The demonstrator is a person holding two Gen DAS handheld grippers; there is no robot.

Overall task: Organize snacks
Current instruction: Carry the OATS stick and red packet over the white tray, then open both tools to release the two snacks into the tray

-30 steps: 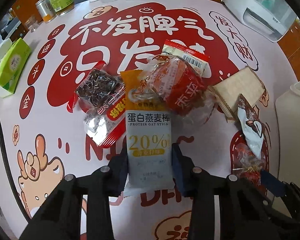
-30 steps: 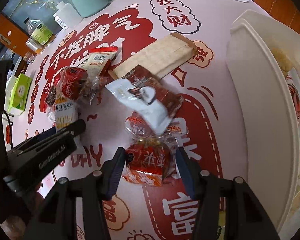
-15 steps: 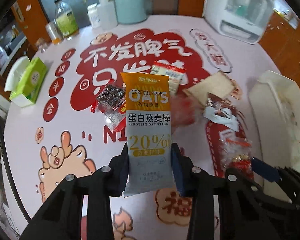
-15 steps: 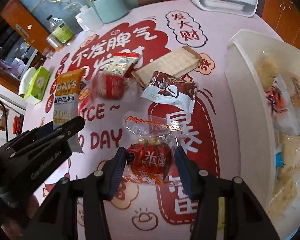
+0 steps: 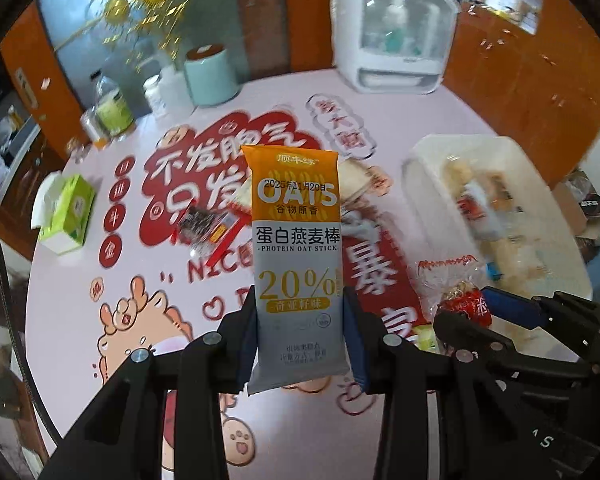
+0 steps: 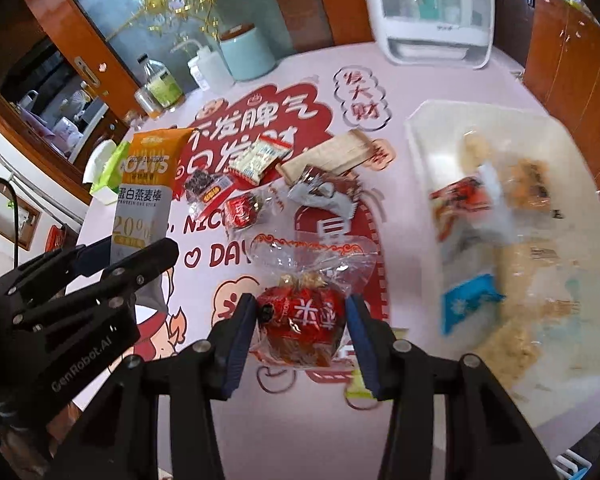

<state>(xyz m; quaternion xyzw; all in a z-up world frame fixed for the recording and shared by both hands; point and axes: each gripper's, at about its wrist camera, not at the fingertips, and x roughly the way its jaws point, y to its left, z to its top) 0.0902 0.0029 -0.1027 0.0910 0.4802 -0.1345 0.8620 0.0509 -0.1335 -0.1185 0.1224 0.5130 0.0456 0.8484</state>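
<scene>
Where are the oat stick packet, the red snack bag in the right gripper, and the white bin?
oat stick packet (image 5: 298,240), left wrist view, on the printed front, mid-pack.
red snack bag (image 6: 304,316), right wrist view, on the red body between the pads.
white bin (image 6: 424,152), right wrist view, on its near-left rim.

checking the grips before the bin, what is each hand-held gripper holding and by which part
Left hand-held gripper: oat stick packet, gripped at its lower end. Right hand-held gripper: red wrapped snack, gripped by its sides.
</scene>
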